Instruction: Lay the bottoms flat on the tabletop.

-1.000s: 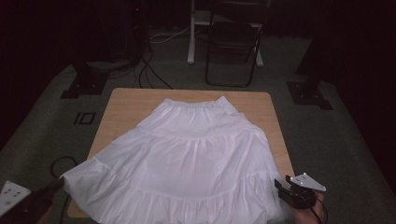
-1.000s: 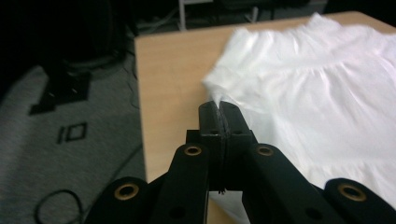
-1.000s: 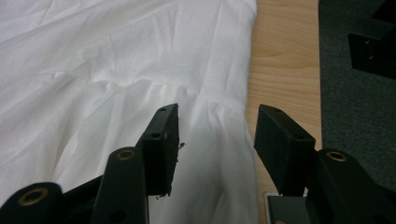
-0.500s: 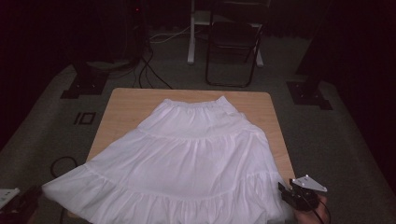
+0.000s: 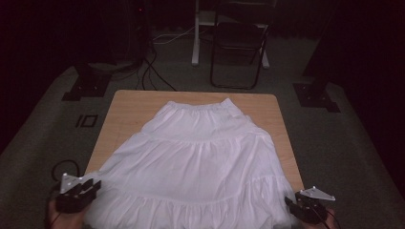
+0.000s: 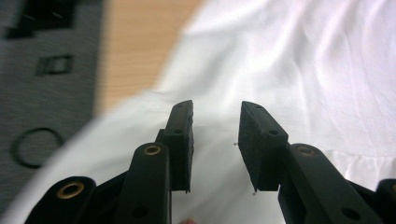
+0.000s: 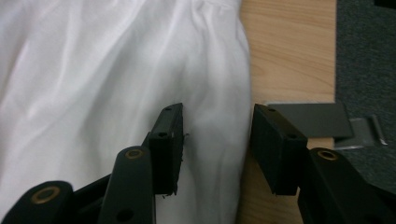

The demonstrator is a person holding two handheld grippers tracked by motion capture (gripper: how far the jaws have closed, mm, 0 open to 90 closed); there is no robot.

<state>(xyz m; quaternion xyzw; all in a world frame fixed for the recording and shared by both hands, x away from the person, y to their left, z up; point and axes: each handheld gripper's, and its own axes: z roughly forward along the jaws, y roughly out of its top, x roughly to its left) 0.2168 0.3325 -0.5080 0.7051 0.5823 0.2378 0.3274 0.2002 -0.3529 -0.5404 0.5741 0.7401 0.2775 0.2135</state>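
A white skirt (image 5: pixel 200 162) lies flat on the table (image 5: pixel 129 109), waistband far, hem near, with the left tongs (image 5: pixel 79 193) and right tongs (image 5: pixel 305 210) open at its hem corners, jaws just opening and closing respectively.

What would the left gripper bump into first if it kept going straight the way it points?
Most likely the white skirt. The left gripper has its jaws apart, just been opening, with nothing between them, and white cloth lies right ahead. How close it is, the picture cannot show.
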